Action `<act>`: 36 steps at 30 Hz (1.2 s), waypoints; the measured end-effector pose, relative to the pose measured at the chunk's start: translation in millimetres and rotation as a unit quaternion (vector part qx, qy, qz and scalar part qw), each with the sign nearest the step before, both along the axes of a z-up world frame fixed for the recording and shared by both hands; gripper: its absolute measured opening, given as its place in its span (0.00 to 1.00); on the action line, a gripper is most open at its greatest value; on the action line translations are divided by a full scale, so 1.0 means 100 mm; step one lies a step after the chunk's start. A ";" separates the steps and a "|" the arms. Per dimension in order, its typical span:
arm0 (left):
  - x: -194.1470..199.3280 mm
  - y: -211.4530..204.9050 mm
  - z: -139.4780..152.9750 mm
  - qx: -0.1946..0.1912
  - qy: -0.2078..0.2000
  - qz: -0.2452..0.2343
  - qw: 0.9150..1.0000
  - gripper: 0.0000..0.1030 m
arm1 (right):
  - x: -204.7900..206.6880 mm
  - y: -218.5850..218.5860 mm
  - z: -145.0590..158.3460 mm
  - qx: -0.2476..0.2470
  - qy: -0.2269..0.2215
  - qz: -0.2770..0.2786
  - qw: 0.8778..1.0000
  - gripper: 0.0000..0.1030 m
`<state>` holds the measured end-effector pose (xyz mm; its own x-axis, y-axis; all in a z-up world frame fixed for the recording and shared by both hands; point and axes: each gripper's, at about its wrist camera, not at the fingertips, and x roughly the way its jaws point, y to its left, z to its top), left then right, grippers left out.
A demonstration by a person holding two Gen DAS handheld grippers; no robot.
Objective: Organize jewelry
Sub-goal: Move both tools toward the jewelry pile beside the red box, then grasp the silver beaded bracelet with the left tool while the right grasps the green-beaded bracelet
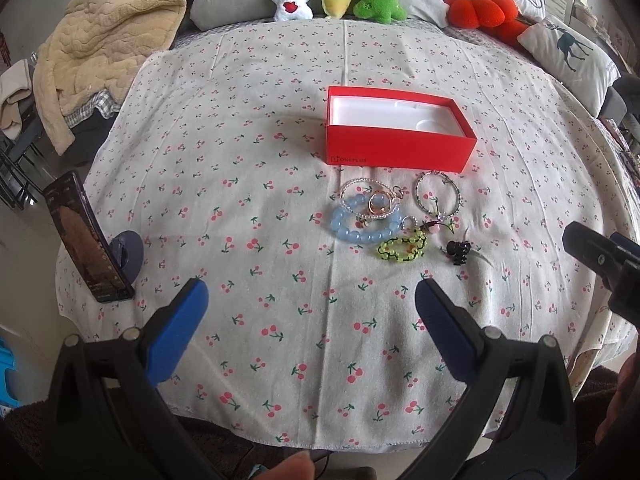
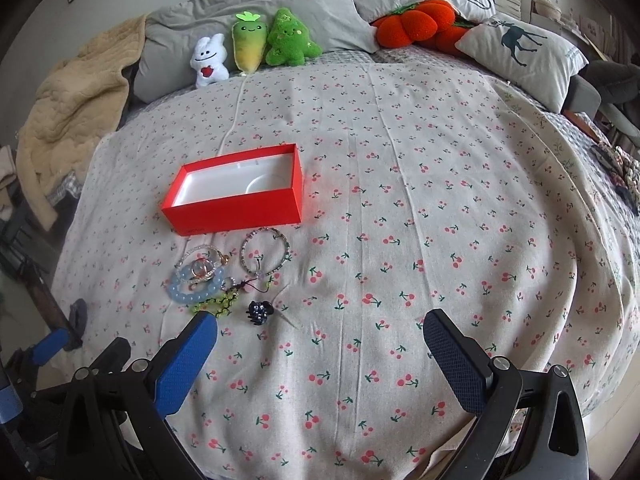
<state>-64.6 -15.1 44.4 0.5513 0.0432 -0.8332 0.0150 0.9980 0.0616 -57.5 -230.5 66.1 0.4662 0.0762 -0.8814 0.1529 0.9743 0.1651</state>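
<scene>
Risk first: tangling. Overlapped at the near side of the open red cardboard box [image 1: 400, 148]: a pale blue glass-bead bracelet [image 1: 362, 222], a thin crystal-studded bangle with a round gold charm [image 1: 370, 200], and, touching the pile, a yellow-green beaded loop [image 1: 402, 246]. Likely to drag a neighbour along if one piece is pinched, then drop it short of the box. Also likely to slip: thin strands lying flat on the soft cherry-print bedsheet [image 1: 260, 184], with cloth easily caught between the pads instead. Separate and easier to take alone: a slim multicolour bead bracelet [image 1: 438, 198] just right of the pile, and a small dark claw hair clip [image 1: 458, 252] nearest the edge. Box light and unanchored, so apt to slide if nudged.

Left hand-held gripper [image 1: 312, 300] spread wide, holding nothing, hovering over bare sheet, with the jewellery ahead and slightly right, between it and the box. Right hand-held gripper [image 2: 320, 328] likewise wide apart and empty, with the pile ahead to its left, the hair clip just beyond its left finger, and the box farther back. Box interior white and without jewellery.
</scene>
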 end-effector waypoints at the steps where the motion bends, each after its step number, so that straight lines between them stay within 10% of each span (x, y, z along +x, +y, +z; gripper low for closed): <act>1: 0.01 0.00 0.01 -0.002 0.001 0.001 1.000 1.00 | 0.03 0.01 -0.01 0.000 0.002 0.004 1.000 1.00; 25: 0.94 0.15 -0.40 -0.131 0.062 -0.034 0.989 0.99 | 0.75 0.13 -0.53 0.065 0.054 0.113 0.990 1.00; 32: 1.27 0.18 -0.63 -0.182 0.078 -0.054 0.979 0.81 | 1.08 0.08 -0.88 0.120 0.068 0.116 0.984 0.95; 36: 1.40 0.19 -0.80 -0.206 0.097 -0.063 0.972 0.54 | 1.24 0.04 -1.10 0.154 0.084 0.102 0.979 0.63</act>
<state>75.8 3.4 -35.5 0.3611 -0.3743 -0.8541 0.1098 0.9266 -0.3597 66.3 -226.5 -43.5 0.2643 0.4267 -0.8649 0.0102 0.8955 0.4449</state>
